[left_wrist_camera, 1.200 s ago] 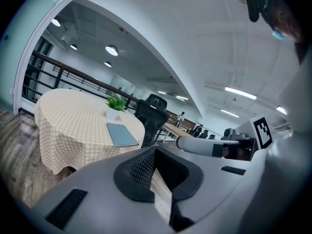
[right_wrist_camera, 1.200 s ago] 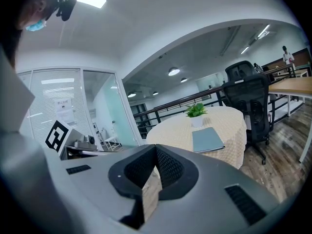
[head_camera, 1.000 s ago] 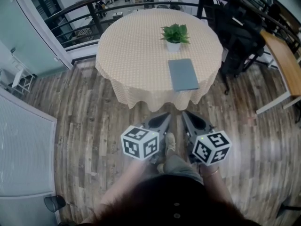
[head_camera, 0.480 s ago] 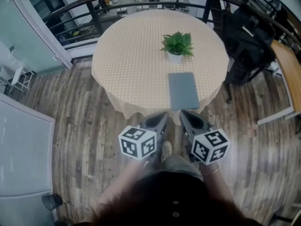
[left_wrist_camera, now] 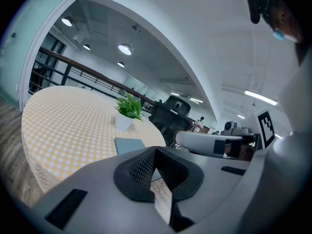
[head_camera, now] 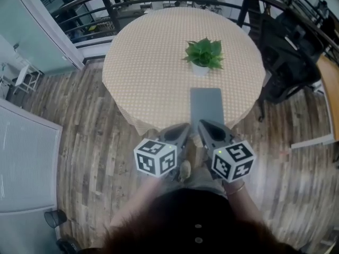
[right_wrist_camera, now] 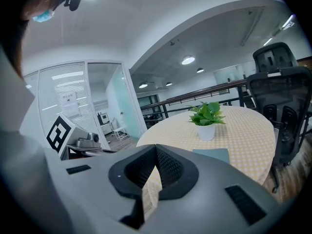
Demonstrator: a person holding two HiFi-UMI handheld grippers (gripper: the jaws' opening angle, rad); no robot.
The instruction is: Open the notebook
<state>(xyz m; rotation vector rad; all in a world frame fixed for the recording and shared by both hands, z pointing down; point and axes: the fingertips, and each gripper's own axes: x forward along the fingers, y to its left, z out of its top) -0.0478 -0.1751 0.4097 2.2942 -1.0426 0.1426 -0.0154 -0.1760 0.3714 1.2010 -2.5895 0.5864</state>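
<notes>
A closed grey-blue notebook lies near the front edge of a round table under a yellow checked cloth. It also shows in the left gripper view and in the right gripper view. My left gripper and right gripper are held side by side just short of the table's edge. Both point at the notebook without touching it. Their jaws are shut with nothing between them.
A potted green plant stands just behind the notebook. A black office chair and a wooden desk are at the right. A dark railing runs behind the table, with a glass wall at the left. The floor is wood planks.
Both grippers have moved forward together towards the table. The table and notebook now sit nearer and lower in the head view. The jaws stay shut.
</notes>
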